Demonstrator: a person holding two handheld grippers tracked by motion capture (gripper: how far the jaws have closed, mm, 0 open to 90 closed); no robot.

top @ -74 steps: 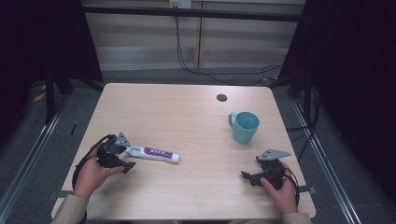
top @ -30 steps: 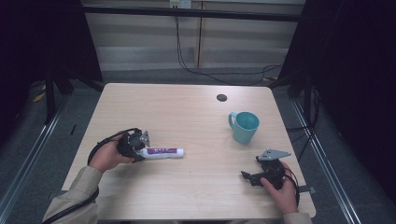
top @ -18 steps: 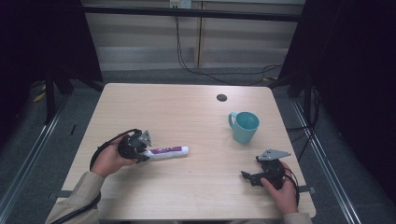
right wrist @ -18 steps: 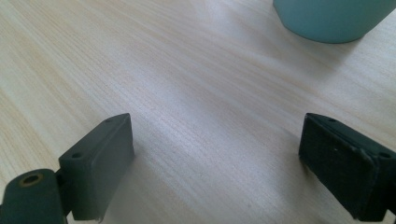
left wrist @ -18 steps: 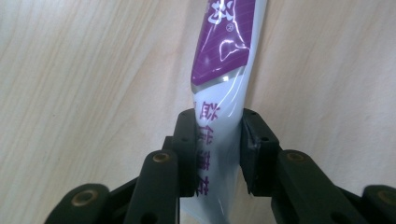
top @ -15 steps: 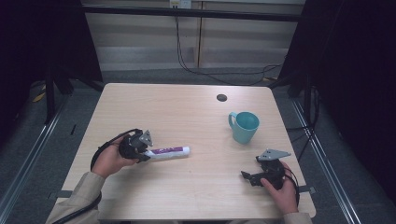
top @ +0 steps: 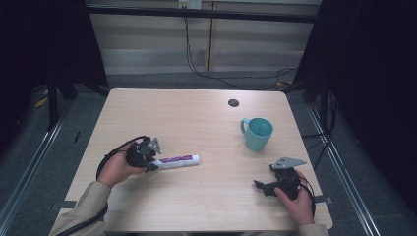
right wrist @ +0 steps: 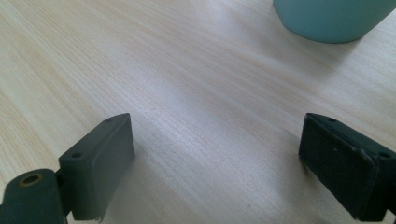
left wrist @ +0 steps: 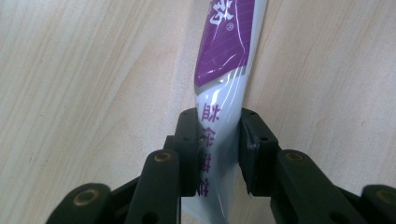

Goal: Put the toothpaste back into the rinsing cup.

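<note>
A white toothpaste tube [top: 179,160] with a purple label lies on the wooden table [top: 196,118] at the front left, its cap pointing right. My left gripper [top: 151,164] is shut on the tube's flat tail end. In the left gripper view both pads press the tube [left wrist: 224,70] from either side, and the left gripper [left wrist: 218,122] sits low over the wood. My right gripper [top: 260,187] rests at the front right of the table. In the right gripper view the right gripper [right wrist: 215,154] stands wide open with bare wood between its fingers.
A teal mug [top: 258,133] stands upright at the right of the table, beyond the right gripper, and its base [right wrist: 334,18] is at the top of the right gripper view. A dark round cable hole [top: 233,103] lies behind it. Cables trail from both grippers.
My left gripper has moved right along the table to the tube's tail and shut on it; the tube has shifted a little to the right. The right hand has stayed still.
</note>
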